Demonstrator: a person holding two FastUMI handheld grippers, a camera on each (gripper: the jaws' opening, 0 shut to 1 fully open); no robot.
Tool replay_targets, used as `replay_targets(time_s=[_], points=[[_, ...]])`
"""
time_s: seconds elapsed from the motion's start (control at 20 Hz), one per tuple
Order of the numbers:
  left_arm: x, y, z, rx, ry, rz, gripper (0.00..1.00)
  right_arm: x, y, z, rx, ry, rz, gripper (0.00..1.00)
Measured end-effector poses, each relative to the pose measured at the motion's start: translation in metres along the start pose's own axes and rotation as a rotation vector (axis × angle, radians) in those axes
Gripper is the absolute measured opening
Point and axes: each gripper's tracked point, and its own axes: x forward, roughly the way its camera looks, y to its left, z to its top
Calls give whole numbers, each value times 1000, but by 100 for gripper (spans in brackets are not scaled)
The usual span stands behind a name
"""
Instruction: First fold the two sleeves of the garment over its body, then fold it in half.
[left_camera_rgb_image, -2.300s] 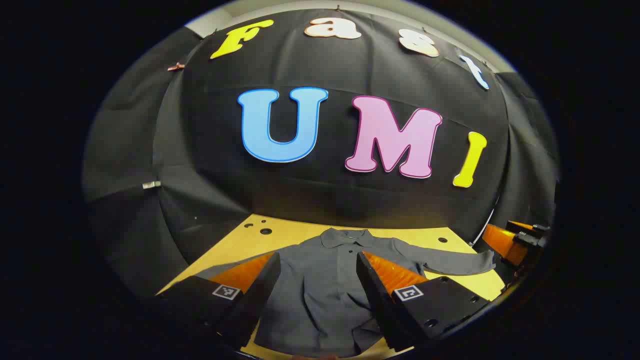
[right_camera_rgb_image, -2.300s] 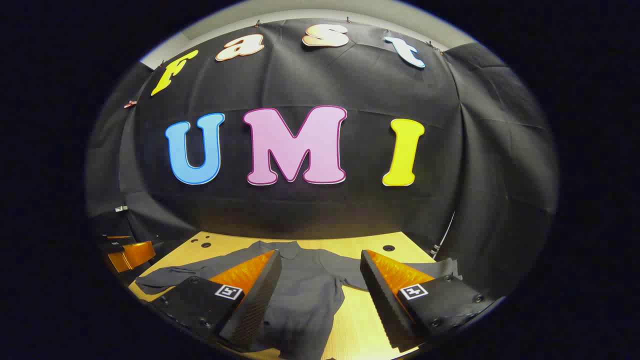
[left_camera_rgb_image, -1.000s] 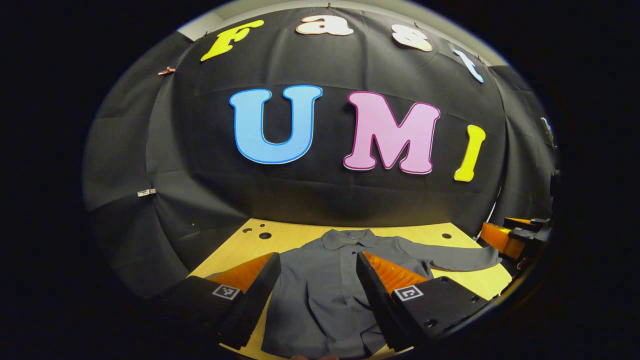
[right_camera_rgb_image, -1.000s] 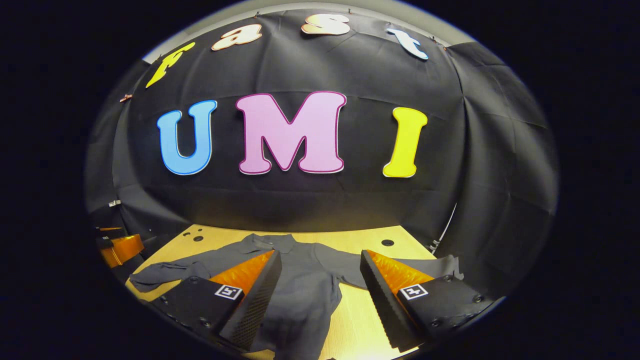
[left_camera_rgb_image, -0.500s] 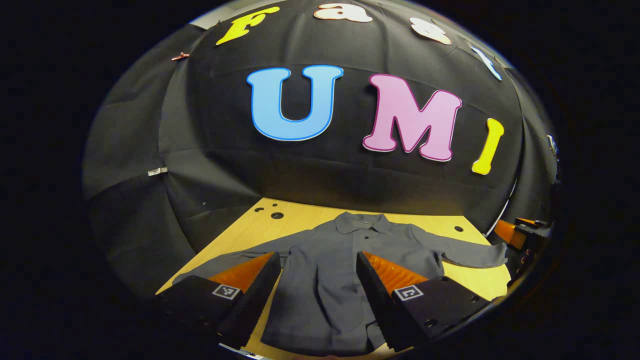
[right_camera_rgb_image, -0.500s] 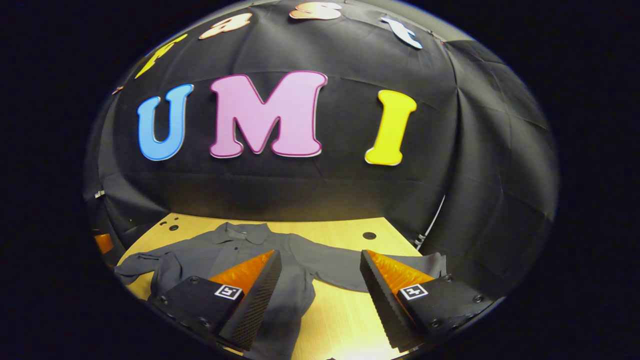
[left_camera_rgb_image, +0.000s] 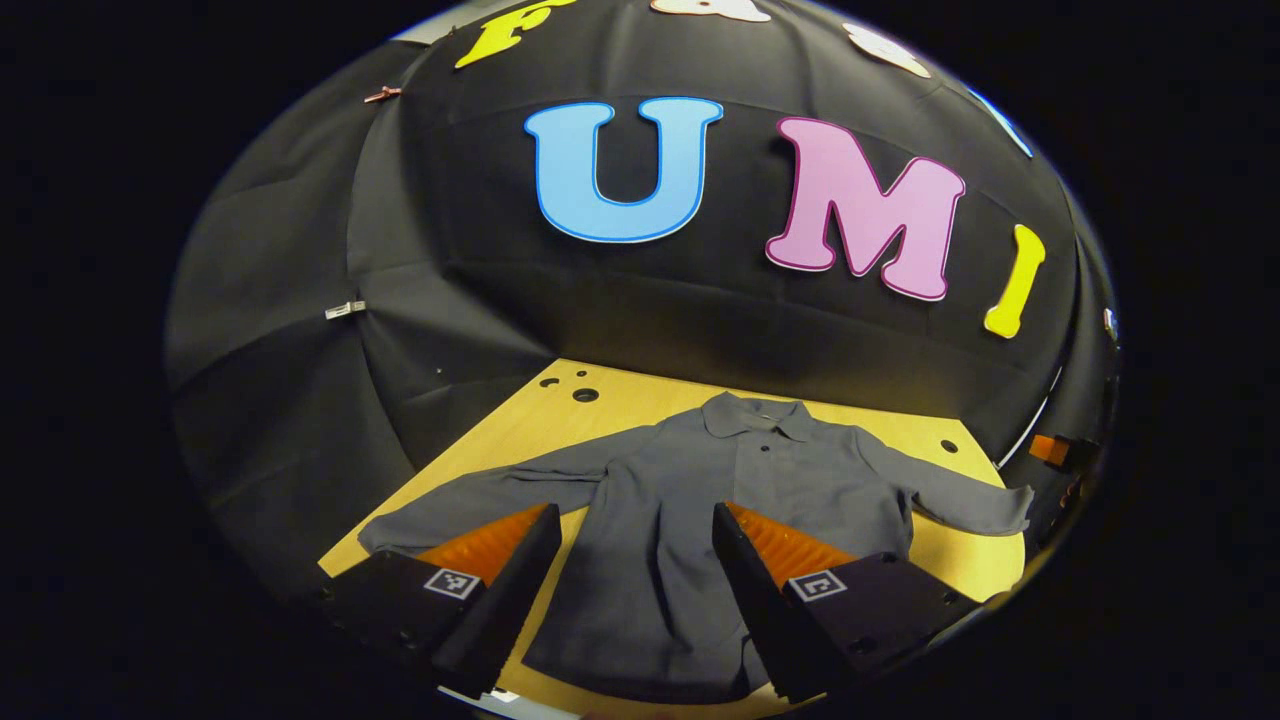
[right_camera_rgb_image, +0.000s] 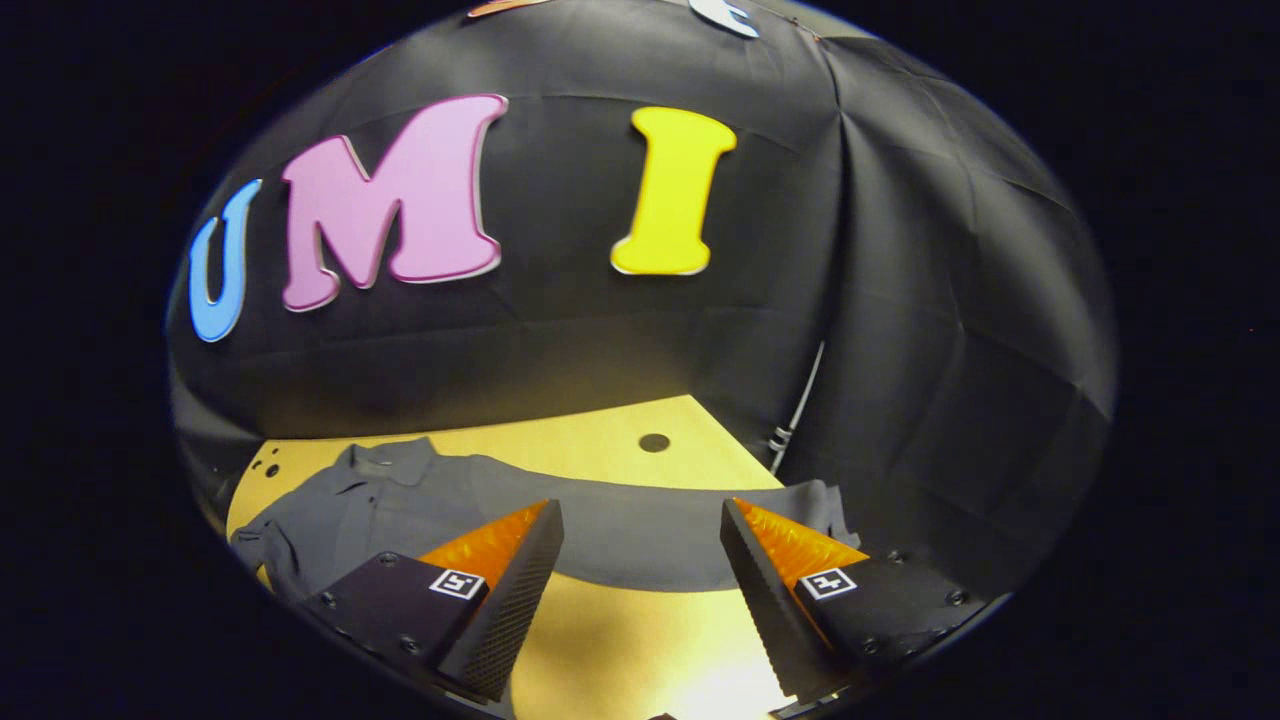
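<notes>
Grey garment (left_camera_rgb_image: 700, 520) spread flat on the tabletop (left_camera_rgb_image: 560, 410), both sleeves out: sleeve-folding step not yet begun. Left gripper (left_camera_rgb_image: 635, 575) wide above the body, right gripper (right_camera_rgb_image: 640, 580) wide over the right sleeve (right_camera_rgb_image: 640, 530). Next, probably: lower, pinch near the cuff, carry across the body.

Each gripper's body is a black block — wedge-shaped fingers taper forward from it. The left gripper (left_camera_rgb_image: 632, 560) and right gripper (right_camera_rgb_image: 640, 555) carry small square black-and-white markers and round screws.

Dim booth, warm glare on the table (right_camera_rgb_image: 690, 640), strong fisheye bending at edges, focus sharp.
</notes>
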Motion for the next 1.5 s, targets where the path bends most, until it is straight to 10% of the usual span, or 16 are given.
replay_targets(time_s=[0.9, 1.5], points=[[13, -14, -6, 85, 65, 152, 98, 134, -180, -104, 206, 334, -337, 98], [3, -24, -22, 82, 120, 206, 97, 168, -204, -159, 194, 466, -345, 98]])
